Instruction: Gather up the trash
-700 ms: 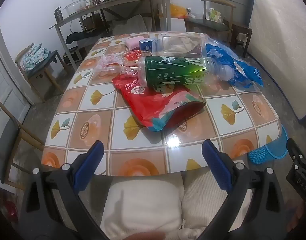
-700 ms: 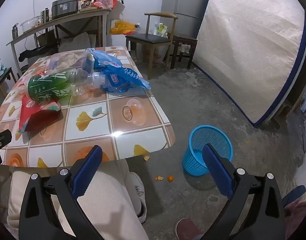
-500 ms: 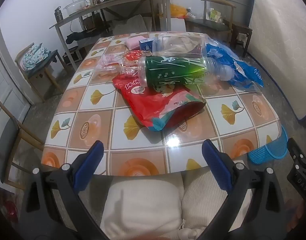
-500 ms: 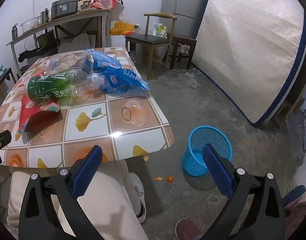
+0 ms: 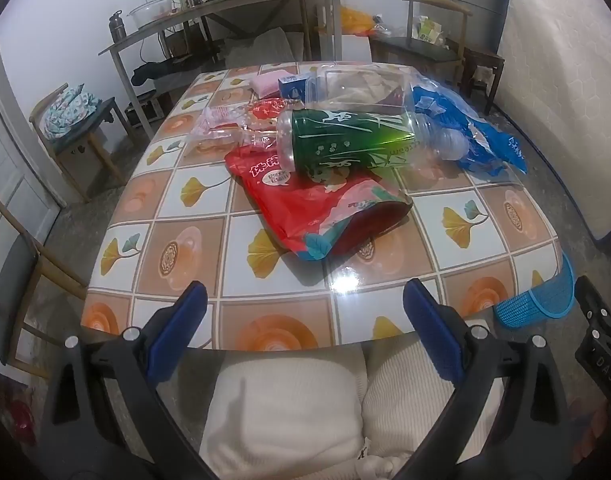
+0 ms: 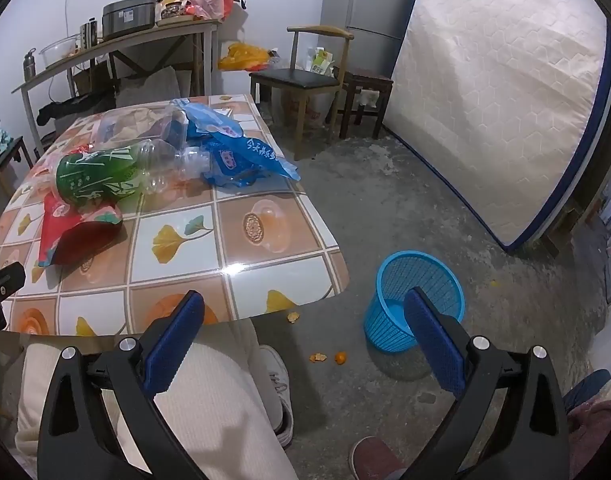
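Both claws spread wide and empty over the near table edge, trash heaped beyond.

The left gripper (image 5: 305, 312) and right gripper (image 6: 305, 322) hang over the person's lap, jaws apart, nothing between them. The green-labelled bottle (image 5: 345, 142) lies on its side mid-table (image 5: 165, 248), long axis running left to right, neck pointing right toward the blue bag (image 5: 485, 140), its base resting on the red bag (image 5: 305, 204). The blue basket (image 6: 415, 300) stands on the floor, right of the table.
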